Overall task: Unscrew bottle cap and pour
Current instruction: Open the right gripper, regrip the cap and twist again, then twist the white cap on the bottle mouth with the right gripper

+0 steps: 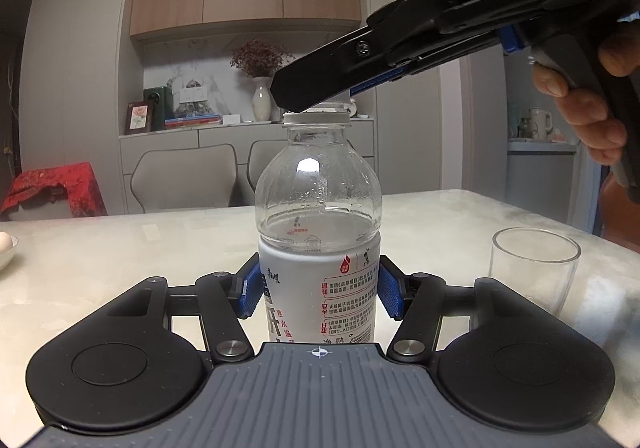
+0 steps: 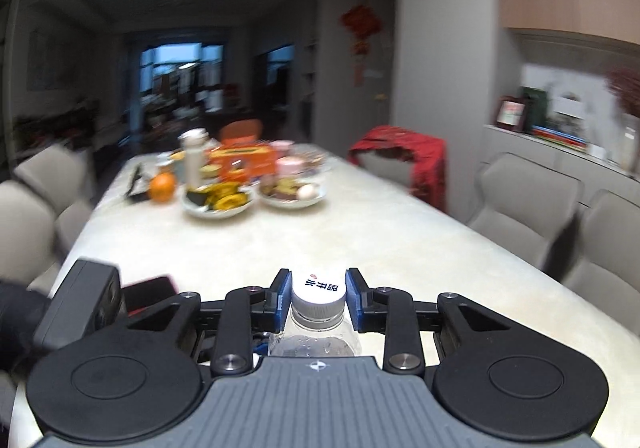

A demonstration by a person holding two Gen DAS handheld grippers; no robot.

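Bottle point(image 1: 318, 248) stands on the table point(image 1: 120, 248), clamped at its label by the left hand-held gripper point(image 1: 318, 296); the right hand-held gripper point(image 2: 318, 298) pinches the cap point(image 2: 318, 290), which could slip, tipping water toward the glass point(image 1: 534, 272) just right.

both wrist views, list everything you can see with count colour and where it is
water bottle: 1, clear with white label, upright on table, near edge
bottle cap: 1, white, on the bottle neck
drinking glass: 1, clear, on table to the right of the bottle
table: 1, pale marble
food plates: 2 at least, white, far end of table
orange: 1, far end, left of plates
chairs: several, grey, around table
red cloth: 1, draped over a chair
vase: 1, white, on sideboard
left gripper: shut on bottle body
right gripper: pads at cap sides
hand: holding right gripper handle
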